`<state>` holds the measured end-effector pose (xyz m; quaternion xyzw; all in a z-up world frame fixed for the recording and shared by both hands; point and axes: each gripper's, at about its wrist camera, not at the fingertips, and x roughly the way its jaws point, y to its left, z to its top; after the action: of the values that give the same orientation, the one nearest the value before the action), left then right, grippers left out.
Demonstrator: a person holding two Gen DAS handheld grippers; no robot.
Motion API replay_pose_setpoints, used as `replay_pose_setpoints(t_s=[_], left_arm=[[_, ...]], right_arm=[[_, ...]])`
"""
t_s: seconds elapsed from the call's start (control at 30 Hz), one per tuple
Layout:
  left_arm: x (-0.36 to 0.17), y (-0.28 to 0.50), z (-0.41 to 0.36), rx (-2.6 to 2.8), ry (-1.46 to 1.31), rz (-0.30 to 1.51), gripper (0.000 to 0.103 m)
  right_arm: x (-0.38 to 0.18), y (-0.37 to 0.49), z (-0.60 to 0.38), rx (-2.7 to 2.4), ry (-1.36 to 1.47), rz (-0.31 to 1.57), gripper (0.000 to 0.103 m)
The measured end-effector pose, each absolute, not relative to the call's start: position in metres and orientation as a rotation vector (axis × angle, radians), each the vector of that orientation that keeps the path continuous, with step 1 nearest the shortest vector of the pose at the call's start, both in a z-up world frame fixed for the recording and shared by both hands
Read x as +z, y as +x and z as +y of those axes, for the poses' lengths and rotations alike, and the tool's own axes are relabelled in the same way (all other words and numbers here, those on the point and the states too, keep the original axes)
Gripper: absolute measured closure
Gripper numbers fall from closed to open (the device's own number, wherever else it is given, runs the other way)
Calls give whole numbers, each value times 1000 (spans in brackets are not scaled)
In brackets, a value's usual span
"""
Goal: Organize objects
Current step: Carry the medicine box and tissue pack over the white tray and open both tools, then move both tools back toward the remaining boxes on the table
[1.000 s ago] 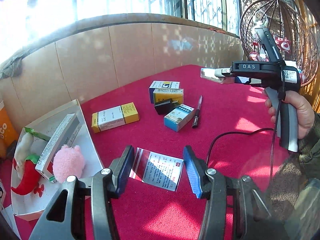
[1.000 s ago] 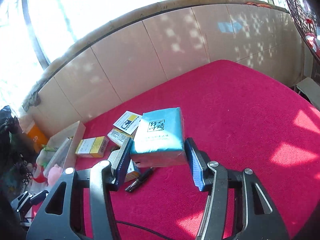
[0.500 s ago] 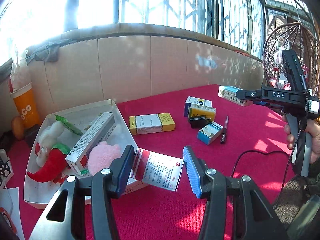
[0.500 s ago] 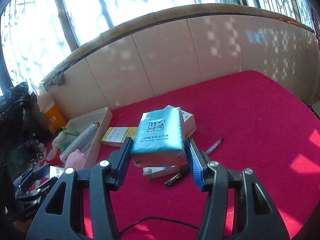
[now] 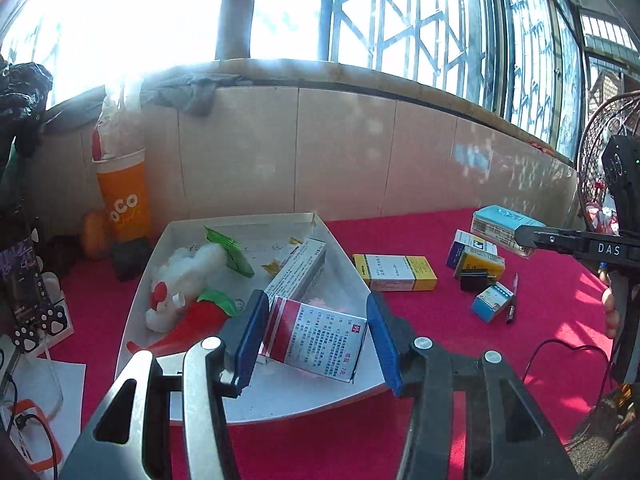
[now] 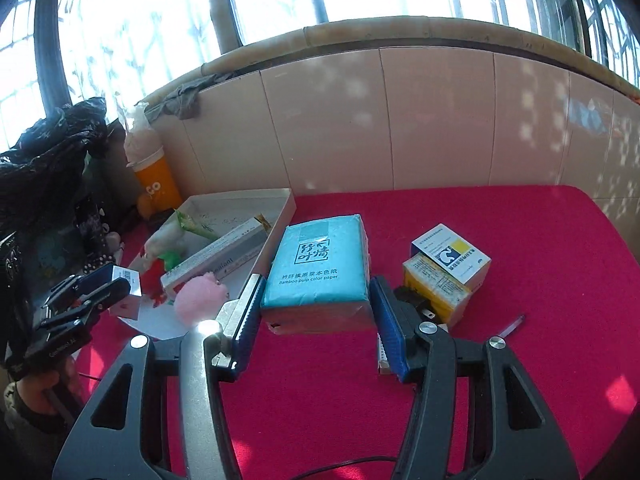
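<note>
My left gripper [image 5: 316, 318] is shut on a red-and-white medicine box [image 5: 316, 338], which hangs tilted over the near part of the white tray [image 5: 248, 222]. The tray holds a long white box [image 5: 298, 270], a red chili plush [image 5: 188, 320], a white plush and a green packet. My right gripper [image 6: 316, 294] is shut on a teal tissue pack [image 6: 320, 268], held above the red cloth just right of the tray [image 6: 280, 220]. In the left wrist view this pack [image 5: 496, 226] shows at the far right. The left gripper [image 6: 96, 288] appears at the left edge of the right wrist view.
On the red cloth lie a yellow box [image 5: 394, 272], a blue-and-white box [image 5: 474, 246] on another yellow box [image 5: 480, 262], a small blue box [image 5: 492, 302], a black clip and a pen [image 5: 512, 300]. An orange cup [image 5: 124, 200] stands behind the tray by the tiled wall.
Both grippers have swung left toward the tray, each carrying its load. The medicine box has gone from over the red cloth to over the tray.
</note>
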<state>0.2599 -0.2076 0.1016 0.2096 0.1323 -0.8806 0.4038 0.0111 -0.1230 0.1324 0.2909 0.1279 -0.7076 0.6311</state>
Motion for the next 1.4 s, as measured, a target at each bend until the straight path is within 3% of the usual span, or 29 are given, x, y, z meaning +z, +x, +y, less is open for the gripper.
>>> replay_pose_setpoints(t_s=[0.3, 0.5, 0.8, 0.83, 0.87, 0.93, 1.4], left_arm=[[116, 257, -272, -2168, 462, 381, 52], [106, 260, -347, -2105, 451, 629, 52], [95, 281, -377, -2031, 385, 747, 51], [94, 282, -379, -2026, 375, 756, 47], [93, 284, -379, -2017, 366, 758, 31], [94, 287, -376, -1989, 344, 737, 2], [128, 242, -300, -2134, 364, 508, 0]], right_arm=[[136, 66, -209, -1425, 704, 369, 50], [120, 78, -274, -1372, 877, 321, 50], [88, 85, -339, -1346, 1044, 243, 48], [84, 84, -341, -1343, 1053, 225, 46], [82, 83, -341, -1351, 1054, 211, 43], [82, 79, -335, -1368, 1040, 190, 17], [130, -9, -212, -1525, 897, 21, 17]])
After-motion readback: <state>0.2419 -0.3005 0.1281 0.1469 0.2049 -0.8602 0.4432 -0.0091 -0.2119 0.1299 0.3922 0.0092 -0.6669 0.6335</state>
